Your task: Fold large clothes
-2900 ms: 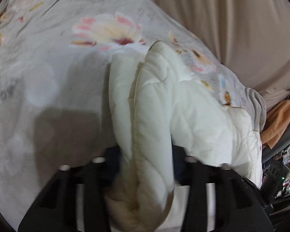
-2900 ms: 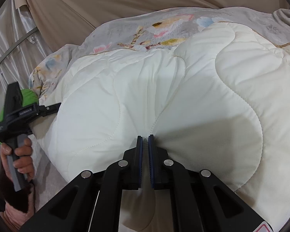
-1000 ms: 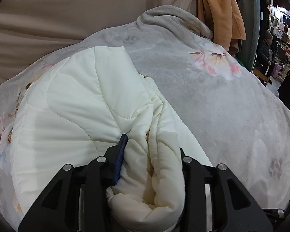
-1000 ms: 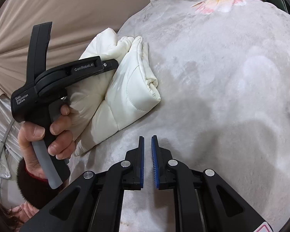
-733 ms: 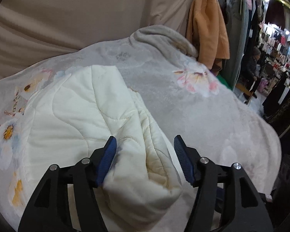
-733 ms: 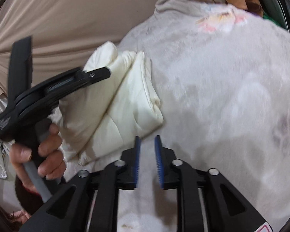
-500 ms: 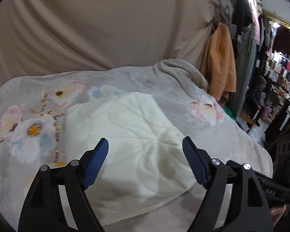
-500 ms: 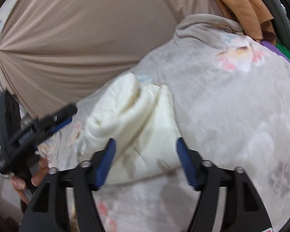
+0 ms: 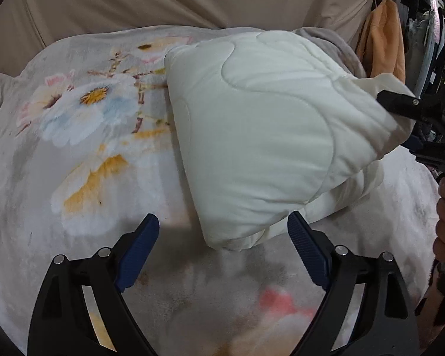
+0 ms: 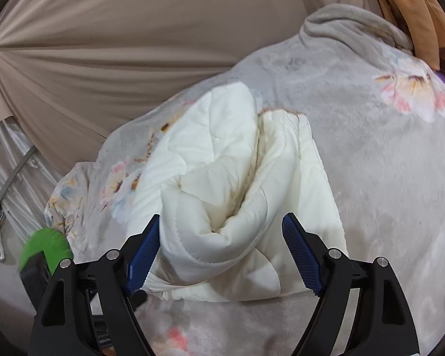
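A folded cream quilted garment (image 9: 261, 136) lies in a thick bundle on a grey floral blanket (image 9: 83, 154). My left gripper (image 9: 222, 249) is open and empty, with its jaws wide apart just short of the bundle's near corner. In the right wrist view the same bundle (image 10: 231, 195) shows its rolled open end. My right gripper (image 10: 221, 249) is open, with its blue pads on either side of that end and not closed on it. The right gripper also shows in the left wrist view (image 9: 421, 124) at the bundle's right edge.
The blanket (image 10: 370, 148) covers a raised bed-like surface. A beige curtain (image 10: 133, 44) hangs behind. An orange garment (image 9: 382, 35) hangs at the right, with a cluttered shop area beyond. The left gripper's green-topped handle (image 10: 44, 246) shows at lower left in the right wrist view.
My left gripper let go of the folded garment, opened wide and backed off. My right gripper opened from shut and moved up to the bundle's rolled end.
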Available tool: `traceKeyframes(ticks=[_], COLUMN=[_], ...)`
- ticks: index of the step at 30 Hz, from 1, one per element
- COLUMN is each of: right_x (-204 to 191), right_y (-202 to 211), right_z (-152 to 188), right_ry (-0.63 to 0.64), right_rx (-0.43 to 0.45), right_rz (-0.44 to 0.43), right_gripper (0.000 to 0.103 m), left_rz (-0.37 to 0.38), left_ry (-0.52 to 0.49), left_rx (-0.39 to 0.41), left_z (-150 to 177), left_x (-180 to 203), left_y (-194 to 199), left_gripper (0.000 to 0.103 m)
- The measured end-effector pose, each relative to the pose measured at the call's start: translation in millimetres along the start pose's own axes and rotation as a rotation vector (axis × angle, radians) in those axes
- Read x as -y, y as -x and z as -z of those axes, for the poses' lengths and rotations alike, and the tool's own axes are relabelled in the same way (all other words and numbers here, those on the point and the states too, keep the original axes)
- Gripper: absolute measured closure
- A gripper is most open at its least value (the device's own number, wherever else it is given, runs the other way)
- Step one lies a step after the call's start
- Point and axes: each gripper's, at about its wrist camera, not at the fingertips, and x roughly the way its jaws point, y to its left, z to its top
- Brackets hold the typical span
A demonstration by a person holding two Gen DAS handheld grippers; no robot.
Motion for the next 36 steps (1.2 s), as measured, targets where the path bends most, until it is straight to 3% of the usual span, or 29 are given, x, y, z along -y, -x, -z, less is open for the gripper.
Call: traceKeyframes(ticks=[2, 5, 7, 8, 9, 12, 17, 20, 24, 27, 30, 33, 36], right_x=[2, 1, -4, -10, -18, -75, -213, -272, -322, -336, -336, -327, -293], right_y=[-5, -16, -21, -23, -23, -16, -28, -59, -117, -152, -171, -152, -102], right_z=[1, -3, -6, -8, -11, -19, 8, 40, 88, 112, 111, 80, 22], right_ry=[-0.024, -0.022, -0.007, 0.003, 0.023, 0.191, 0.614, 0.790, 0.921, 0.947, 0.889, 0.793, 0.638], right_rx=[-0.016, -0.031, -0.025, -0.020, -0.008, 0.064, 0.137, 0.092, -0.058, -0.128, -0.193, -0.171, -0.062], right_rz=[-0.004, 0.006, -0.004, 0.001, 0.010, 0.019, -0.005, -0.052, -0.121, -0.109, -0.129, -0.193, -0.270], right_gripper=[0.023, 0.023, 0.038, 0.057, 0.068, 0.079, 0.084, 0.086, 0.088, 0.088, 0.089, 0.089, 0.089], left_rz=[-0.020, 0.006, 0.013, 0.014, 0.016, 0.013, -0.072, -0.145, -0.236, -0.241, -0.235, -0.197, -0.140], left_ry=[0.004, 0.023, 0.031, 0.036, 0.041, 0.082, 0.211, 0.335, 0.472, 0.510, 0.477, 0.430, 0.382], left_rx=[0.001, -0.017, -0.013, -0.009, -0.008, 0.002, 0.059, 0.083, 0.092, 0.089, 0.089, 0.099, 0.113], left_z=[1, 1, 3, 4, 4, 9, 22, 36, 59, 68, 66, 59, 48], left_x=[-4, -12, -17, -20, -23, -37, -88, -134, -185, -202, -202, -191, -173], left_y=[-8, -14, -12, -11, -10, -2, 31, 52, 71, 77, 76, 73, 73], left_gripper=[0.017, 0.015, 0.015, 0.016, 0.015, 0.016, 0.016, 0.015, 0.015, 0.015, 0.015, 0.015, 0.015])
